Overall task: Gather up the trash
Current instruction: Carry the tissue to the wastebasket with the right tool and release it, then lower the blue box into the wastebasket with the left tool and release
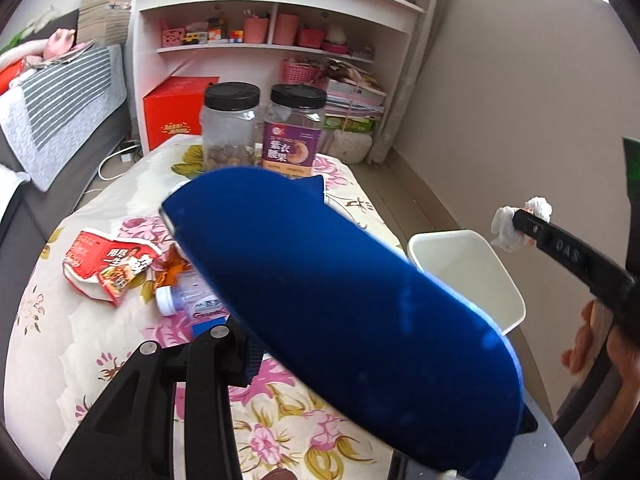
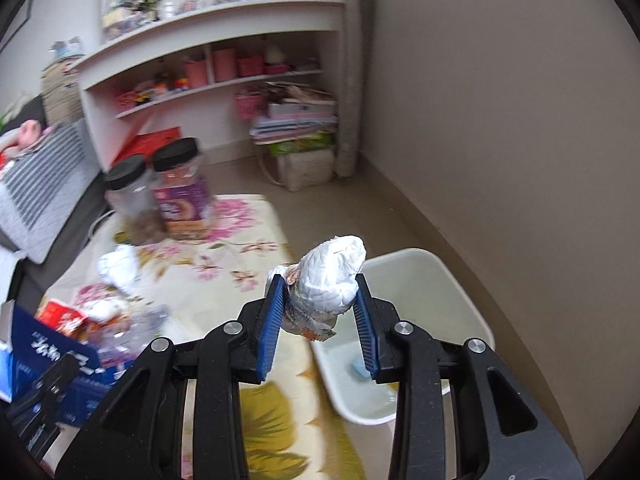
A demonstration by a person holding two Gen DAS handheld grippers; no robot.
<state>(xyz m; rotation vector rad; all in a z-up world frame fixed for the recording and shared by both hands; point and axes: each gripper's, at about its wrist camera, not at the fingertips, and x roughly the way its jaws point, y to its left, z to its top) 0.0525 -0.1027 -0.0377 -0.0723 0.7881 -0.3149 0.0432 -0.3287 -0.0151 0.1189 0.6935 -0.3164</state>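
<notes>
My right gripper [image 2: 318, 312] is shut on a crumpled white paper wad [image 2: 332, 276] and holds it above the near edge of the white bin [image 2: 432, 280]. The same wad [image 1: 516, 228] shows at the far right of the left wrist view, beyond the bin [image 1: 472, 264]. My left gripper [image 1: 360, 312] is shut on a blue box [image 1: 340, 300] that fills the middle of its view; the box [image 2: 52, 364] also shows at lower left of the right wrist view. On the floral table [image 1: 80, 344] lie a torn red carton [image 1: 108, 268], a crushed plastic bottle [image 1: 184, 300] and another white wad [image 2: 118, 268].
Two black-lidded jars [image 1: 230, 124] [image 1: 296, 128] stand at the table's far end. A white shelf unit [image 1: 272, 32] and a red box [image 1: 176, 108] are behind. A sofa with a striped cover [image 1: 60, 104] is left. A bare wall [image 1: 520, 100] is right.
</notes>
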